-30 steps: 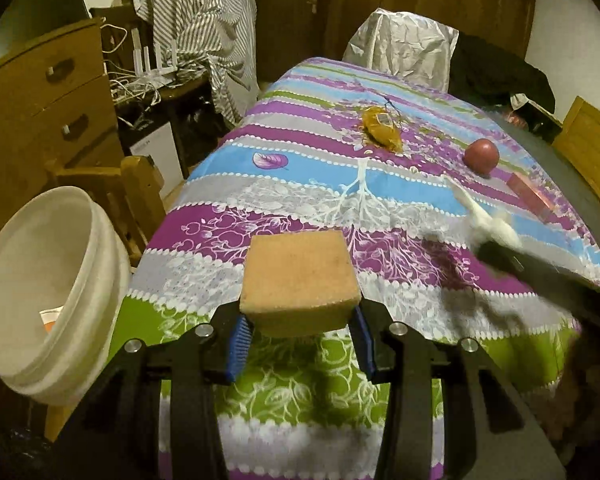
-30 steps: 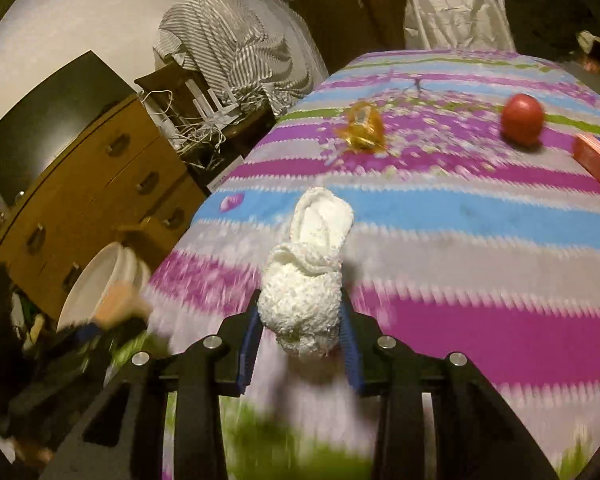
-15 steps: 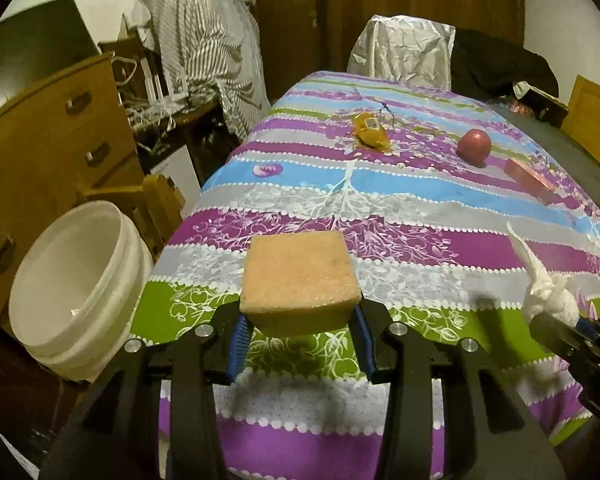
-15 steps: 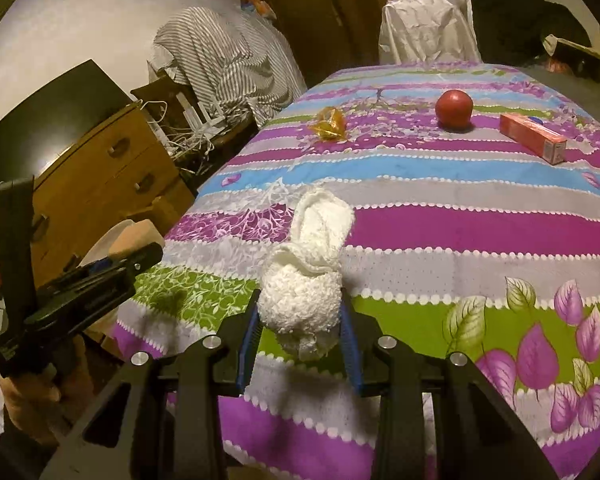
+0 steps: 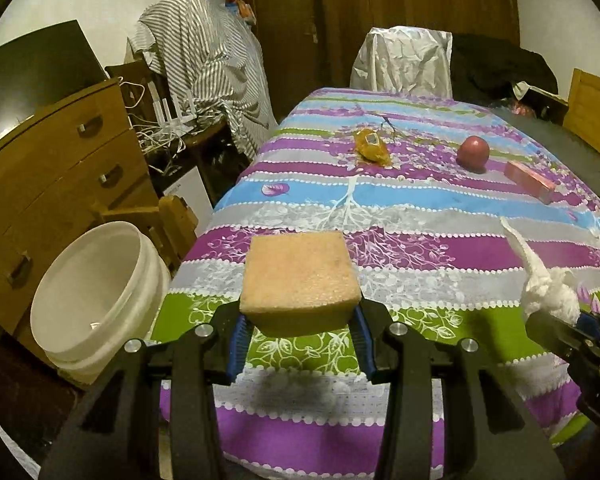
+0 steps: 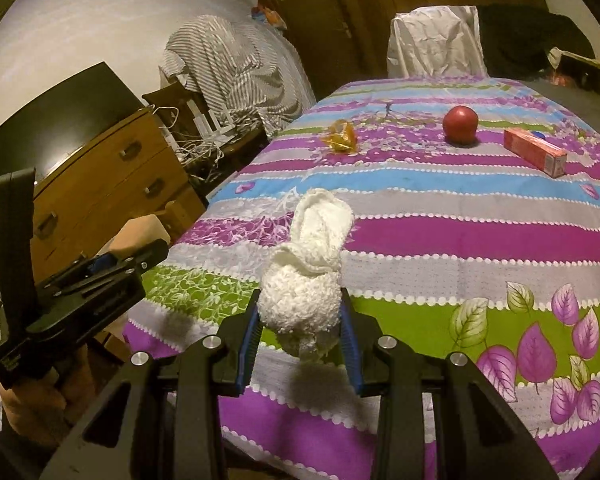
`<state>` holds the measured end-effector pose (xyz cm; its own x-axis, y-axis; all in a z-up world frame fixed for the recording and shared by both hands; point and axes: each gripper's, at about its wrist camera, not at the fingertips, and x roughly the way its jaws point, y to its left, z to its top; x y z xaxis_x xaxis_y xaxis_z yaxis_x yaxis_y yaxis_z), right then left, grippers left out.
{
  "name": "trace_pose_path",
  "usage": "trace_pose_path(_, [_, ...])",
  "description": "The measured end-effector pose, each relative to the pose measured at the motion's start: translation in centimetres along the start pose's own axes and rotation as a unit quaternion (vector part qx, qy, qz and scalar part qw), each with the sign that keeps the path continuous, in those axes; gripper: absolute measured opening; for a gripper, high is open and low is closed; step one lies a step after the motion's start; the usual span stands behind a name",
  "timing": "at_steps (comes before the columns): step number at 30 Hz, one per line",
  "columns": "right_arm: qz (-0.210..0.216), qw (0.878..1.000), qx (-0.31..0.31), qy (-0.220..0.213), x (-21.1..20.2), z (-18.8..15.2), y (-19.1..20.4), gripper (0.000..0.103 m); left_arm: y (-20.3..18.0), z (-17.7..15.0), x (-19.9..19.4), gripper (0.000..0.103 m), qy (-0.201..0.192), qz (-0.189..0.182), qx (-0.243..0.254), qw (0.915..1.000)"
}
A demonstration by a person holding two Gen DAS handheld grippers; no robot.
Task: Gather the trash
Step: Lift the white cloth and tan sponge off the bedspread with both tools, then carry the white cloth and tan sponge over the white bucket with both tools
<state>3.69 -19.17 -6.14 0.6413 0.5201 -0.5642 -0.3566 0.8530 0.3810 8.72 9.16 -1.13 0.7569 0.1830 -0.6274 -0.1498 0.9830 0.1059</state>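
My left gripper [image 5: 298, 330] is clamped on the sponge [image 5: 299, 280], jaws part-open around it, pads pressing both sides. The sponge is off the cloth, over the table's [image 5: 380, 208] near-left corner, shadow right below. My right gripper [image 6: 300, 334] is closed tight on the tissue wad [image 6: 306, 280], whose loose end sticks forward; it is also held above the near edge.

The bucket [image 5: 96, 292] sits on the floor just left of that corner, below table level, mouth tilted towards me, with a scrap of something inside. There is a gap between the bucket rim and the table edge. A chair [image 5: 168, 216] stands just behind it and drawers [image 5: 60, 168] are further left, so that side is tight.

From the right view, my left gripper [image 6: 100, 276] hangs out past the table's left edge.

Still on the table, far half: wrapper [image 5: 372, 146], apple [image 5: 473, 152], carton [image 5: 530, 176]. They are well apart from each other. The near half of the cloth is bare, with plenty of room to move across. The far end is blocked by a covered chair [image 5: 400, 64].
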Motion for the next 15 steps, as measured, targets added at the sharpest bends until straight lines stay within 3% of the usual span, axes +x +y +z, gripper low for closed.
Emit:
trace_pose_path(7, [0.013, 0.999, -0.03, -0.016, 0.7, 2.5, 2.7, 0.037, 2.1, 1.1, -0.7, 0.041, -0.017, 0.019, -0.012, 0.9996])
trace_pose_path(15, [0.068, 0.994, -0.08, -0.015, 3.0, 6.8, 8.6, 0.038, 7.1, 3.3, -1.3, 0.041, -0.039, 0.057, -0.048, 0.9965])
